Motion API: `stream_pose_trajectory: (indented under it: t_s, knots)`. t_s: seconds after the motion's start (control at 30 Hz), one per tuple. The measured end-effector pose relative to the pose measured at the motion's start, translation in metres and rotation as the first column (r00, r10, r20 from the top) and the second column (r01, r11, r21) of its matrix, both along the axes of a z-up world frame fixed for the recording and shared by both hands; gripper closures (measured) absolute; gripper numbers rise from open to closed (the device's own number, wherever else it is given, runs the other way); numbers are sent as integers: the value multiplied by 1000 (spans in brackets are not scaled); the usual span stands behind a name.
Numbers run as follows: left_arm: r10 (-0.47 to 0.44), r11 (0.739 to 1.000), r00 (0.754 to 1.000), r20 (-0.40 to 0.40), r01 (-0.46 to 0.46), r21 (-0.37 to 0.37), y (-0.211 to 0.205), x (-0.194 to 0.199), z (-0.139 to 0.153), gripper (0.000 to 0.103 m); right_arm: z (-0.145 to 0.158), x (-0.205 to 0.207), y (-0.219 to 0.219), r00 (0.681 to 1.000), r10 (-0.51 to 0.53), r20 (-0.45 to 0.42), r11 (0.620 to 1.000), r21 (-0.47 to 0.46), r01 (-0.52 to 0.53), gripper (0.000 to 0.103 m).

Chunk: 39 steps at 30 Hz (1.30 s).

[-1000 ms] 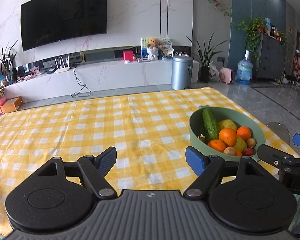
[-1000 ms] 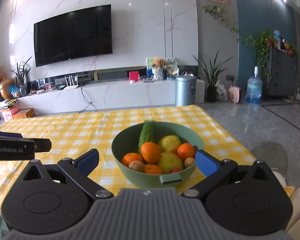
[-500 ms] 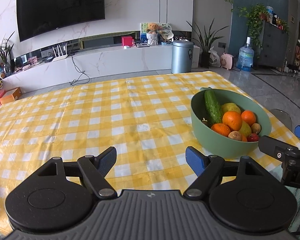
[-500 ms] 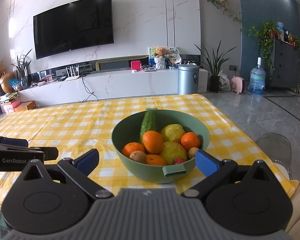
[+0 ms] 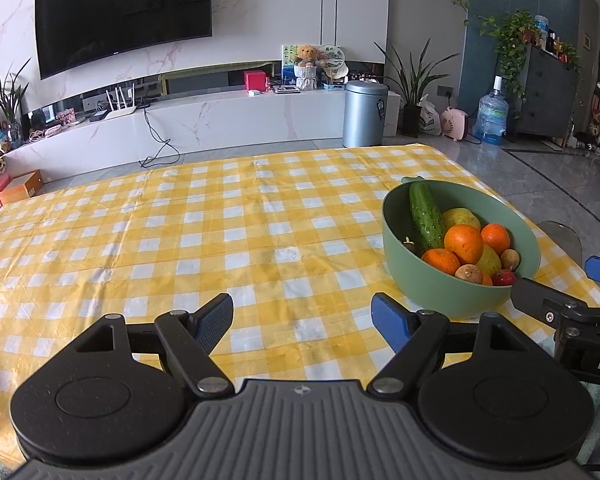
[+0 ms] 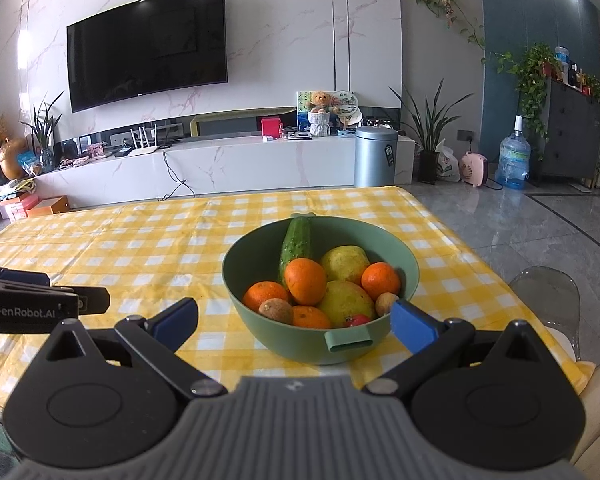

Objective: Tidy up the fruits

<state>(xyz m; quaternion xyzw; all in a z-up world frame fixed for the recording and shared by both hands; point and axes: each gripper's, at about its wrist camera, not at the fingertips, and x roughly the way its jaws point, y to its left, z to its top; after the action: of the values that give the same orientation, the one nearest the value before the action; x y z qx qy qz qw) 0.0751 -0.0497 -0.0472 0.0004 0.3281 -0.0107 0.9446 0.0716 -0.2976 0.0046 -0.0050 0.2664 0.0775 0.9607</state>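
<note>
Over the last second both views tilt downward and the green bowl [image 6: 320, 292] sits lower and nearer in each, so both tools have edged in toward it. The right gripper [image 6: 294, 320] faces the bowl with its fingers wide apart and empty; the left gripper [image 5: 302, 316] hovers over bare checked worktop [image 5: 220, 240], fingers likewise apart. The fruit [image 6: 305, 281] all lies heaped in the bowl beside a cucumber [image 6: 296, 242], which fits sorting either ahead or done. Fruit lower in the heap is hidden, and the worktop's near edge is blocked by the tools.
</note>
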Motion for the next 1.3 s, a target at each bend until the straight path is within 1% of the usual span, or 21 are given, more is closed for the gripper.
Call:
stream_pose_trajectory:
  t_s: [1.3]
  knots:
    - [1,1000,1000,12,-1,11,-1,-4,6,11,-1,1,-2,1000,-1,-7,1000,3,1,4]
